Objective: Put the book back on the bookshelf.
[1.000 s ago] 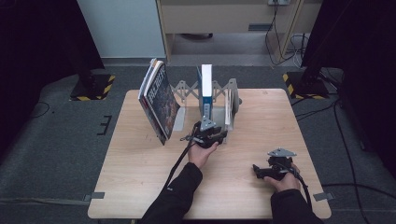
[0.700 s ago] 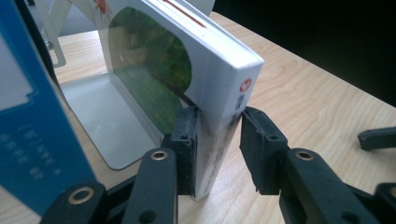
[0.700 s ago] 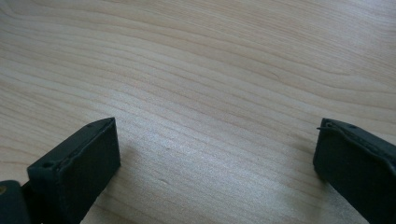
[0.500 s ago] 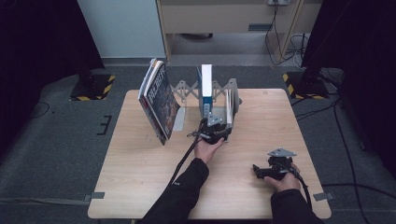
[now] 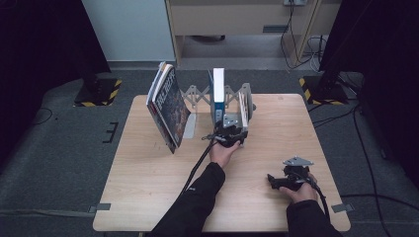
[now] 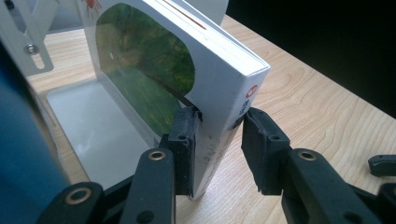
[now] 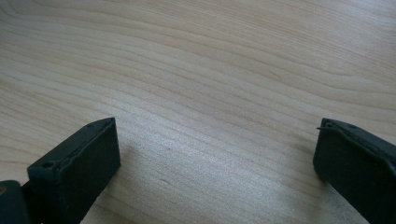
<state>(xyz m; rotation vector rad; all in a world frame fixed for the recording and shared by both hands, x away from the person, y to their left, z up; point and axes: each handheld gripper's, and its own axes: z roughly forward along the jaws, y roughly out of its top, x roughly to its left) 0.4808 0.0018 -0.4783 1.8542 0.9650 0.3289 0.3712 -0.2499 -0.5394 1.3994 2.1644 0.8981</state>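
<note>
A white book with a green cover picture (image 6: 154,70) stands in a metal rack (image 5: 195,94), at the rack's right end (image 5: 243,109). My left gripper (image 6: 217,126) is shut on its lower spine, one pad on the cover and one on the back. In the high view this gripper (image 5: 230,132) sits just in front of the rack. A tall blue-and-white book (image 5: 218,89) stands upright to the left of it. My right gripper (image 5: 291,178) rests on the table near the front right, jaws wide open (image 7: 217,149) over bare wood.
Several books (image 5: 168,106) lean together at the rack's left end. The rack's grey base plate (image 6: 88,121) lies beside the held book. The wooden table (image 5: 148,197) has dark floor all round, and cables (image 5: 197,163) trail from both grippers.
My left gripper has shifted a little to the right and away from the person, closer to the rack. The right gripper has stayed where it was.
</note>
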